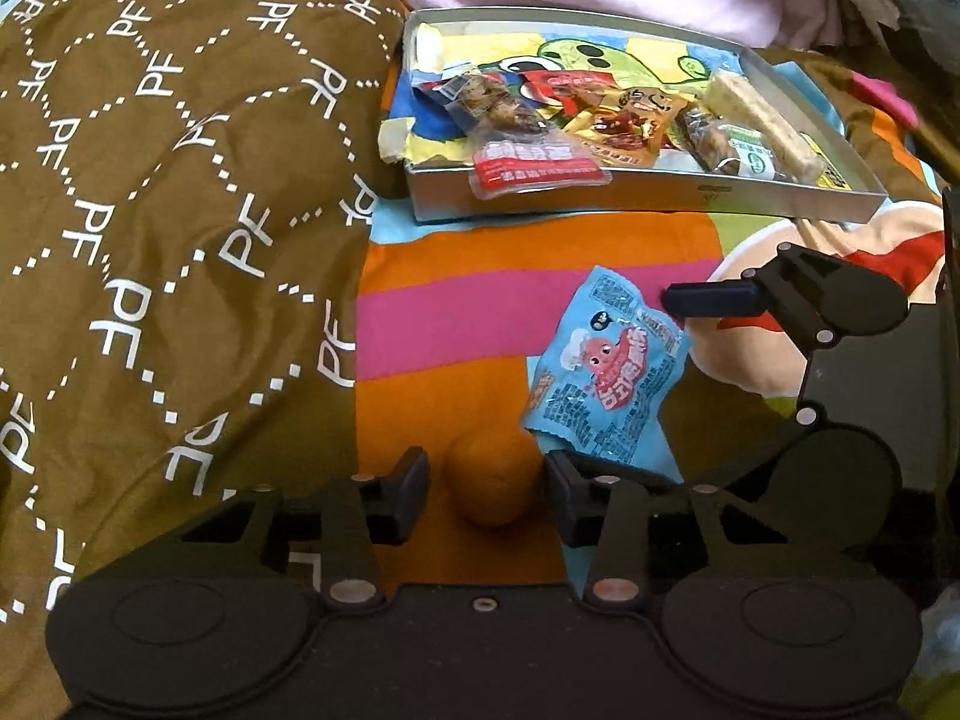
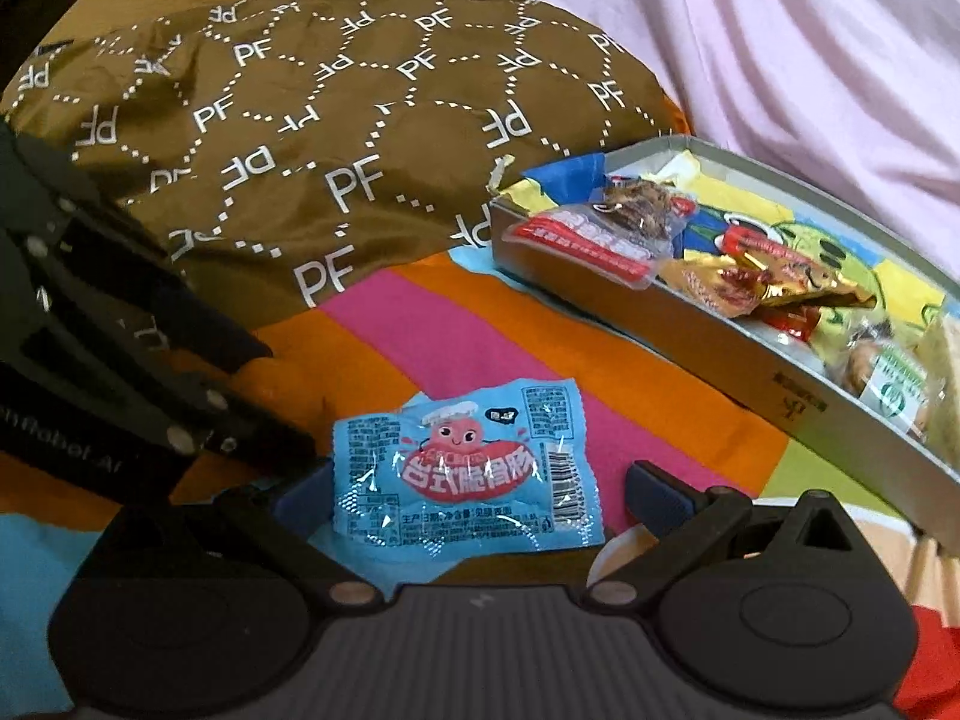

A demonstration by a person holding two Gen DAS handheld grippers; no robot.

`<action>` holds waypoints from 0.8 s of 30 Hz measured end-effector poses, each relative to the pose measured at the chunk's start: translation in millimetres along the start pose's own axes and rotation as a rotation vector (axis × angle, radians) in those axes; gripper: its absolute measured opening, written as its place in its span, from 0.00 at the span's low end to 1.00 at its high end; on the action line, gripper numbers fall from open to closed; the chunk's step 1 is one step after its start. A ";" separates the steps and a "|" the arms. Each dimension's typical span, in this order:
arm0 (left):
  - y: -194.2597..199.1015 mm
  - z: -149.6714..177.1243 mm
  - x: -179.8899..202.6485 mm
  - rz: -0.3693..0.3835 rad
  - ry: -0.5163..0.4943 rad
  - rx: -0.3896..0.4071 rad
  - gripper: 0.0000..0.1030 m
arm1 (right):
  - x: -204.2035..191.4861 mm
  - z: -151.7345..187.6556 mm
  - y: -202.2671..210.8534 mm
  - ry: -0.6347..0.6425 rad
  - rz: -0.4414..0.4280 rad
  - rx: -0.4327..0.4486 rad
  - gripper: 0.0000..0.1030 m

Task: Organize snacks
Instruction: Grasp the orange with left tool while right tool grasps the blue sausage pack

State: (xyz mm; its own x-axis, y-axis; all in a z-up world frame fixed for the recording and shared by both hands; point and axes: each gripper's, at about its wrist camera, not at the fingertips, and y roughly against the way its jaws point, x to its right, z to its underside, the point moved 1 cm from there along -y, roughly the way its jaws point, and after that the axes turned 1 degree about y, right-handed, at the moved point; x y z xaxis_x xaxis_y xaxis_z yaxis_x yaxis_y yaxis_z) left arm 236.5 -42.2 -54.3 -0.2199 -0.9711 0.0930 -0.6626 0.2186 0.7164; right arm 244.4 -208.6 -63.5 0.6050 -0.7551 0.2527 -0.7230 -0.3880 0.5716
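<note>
A small orange fruit (image 1: pixel 493 480) lies on the striped bedsheet between the open fingers of my left gripper (image 1: pixel 487 489), not touched. A blue snack packet (image 1: pixel 606 372) lies flat just to its right; it also shows in the right wrist view (image 2: pixel 465 468). My right gripper (image 2: pixel 474 495) is open, its fingers on either side of the packet's near edge. One right finger (image 1: pixel 714 299) shows in the left wrist view beside the packet. A shallow silver tray (image 1: pixel 630 195) holds several wrapped snacks; it also shows in the right wrist view (image 2: pixel 690 330).
A brown quilt with white PF print (image 1: pixel 168 210) is bunched on the left, touching the tray's corner. A pink cloth (image 2: pixel 810 60) lies behind the tray. The left gripper's body (image 2: pixel 90 330) stands at the left of the right wrist view.
</note>
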 end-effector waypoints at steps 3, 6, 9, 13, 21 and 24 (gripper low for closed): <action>-1.8 -0.7 -2.8 -0.003 0.011 0.001 0.38 | 2.6 -0.1 -2.6 -0.019 -0.016 -0.005 1.00; -3.7 -2.0 -4.4 -0.007 0.020 -0.003 0.36 | 4.6 0.1 -4.7 -0.033 -0.028 -0.008 1.00; -3.7 -1.3 -4.8 -0.009 0.027 0.001 0.35 | 5.3 0.2 -5.2 -0.039 -0.035 -0.010 0.99; -2.8 0.4 -3.9 -0.020 0.034 0.009 0.35 | 3.3 -0.2 -2.9 -0.040 -0.050 -0.007 0.89; 0.4 0.9 -0.7 -0.052 0.050 0.011 0.34 | 3.9 -0.1 -1.7 -0.058 -0.049 -0.011 0.88; 2.2 1.3 0.3 -0.057 0.053 0.011 0.34 | 2.9 -0.2 -0.1 -0.062 -0.043 -0.014 0.88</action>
State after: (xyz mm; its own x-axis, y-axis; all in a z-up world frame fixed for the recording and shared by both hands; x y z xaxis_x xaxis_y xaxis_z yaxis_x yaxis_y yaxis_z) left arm 234.1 -41.9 -53.6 -0.1438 -0.9856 0.0890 -0.6807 0.1638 0.7141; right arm 246.3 -210.6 -62.6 0.6131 -0.7694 0.1793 -0.6920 -0.4136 0.5917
